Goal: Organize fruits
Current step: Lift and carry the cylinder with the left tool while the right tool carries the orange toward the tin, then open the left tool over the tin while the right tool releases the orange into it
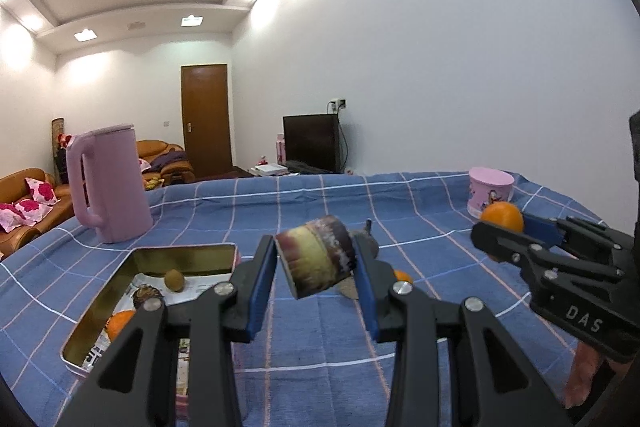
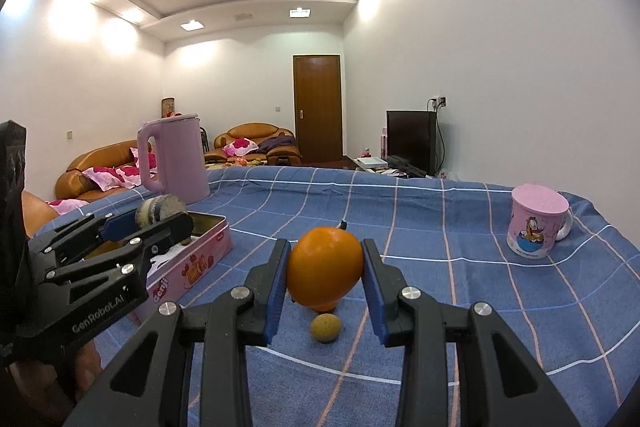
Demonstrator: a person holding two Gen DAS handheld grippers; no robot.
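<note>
My left gripper [image 1: 316, 261] is shut on a purple and yellow sugarcane piece [image 1: 316, 257], held above the blue checked cloth just right of an open pink tin [image 1: 100, 331]. Inside the tin lie a small brown fruit [image 1: 174, 279], an orange [image 1: 119, 323] and a dark fruit [image 1: 147, 295]. My right gripper [image 2: 325, 273] is shut on an orange [image 2: 325, 271] held over the cloth. Beneath it lie a small brown fruit [image 2: 326, 327] and part of another orange [image 2: 324, 306]. Each gripper also appears at the edge of the other's view.
A pink kettle [image 1: 108, 183] stands at the back left of the table and a pink mug [image 2: 536, 223] at the back right. The tin's side [image 2: 192, 267] is left of my right gripper. Sofas, a door and a dark screen lie beyond.
</note>
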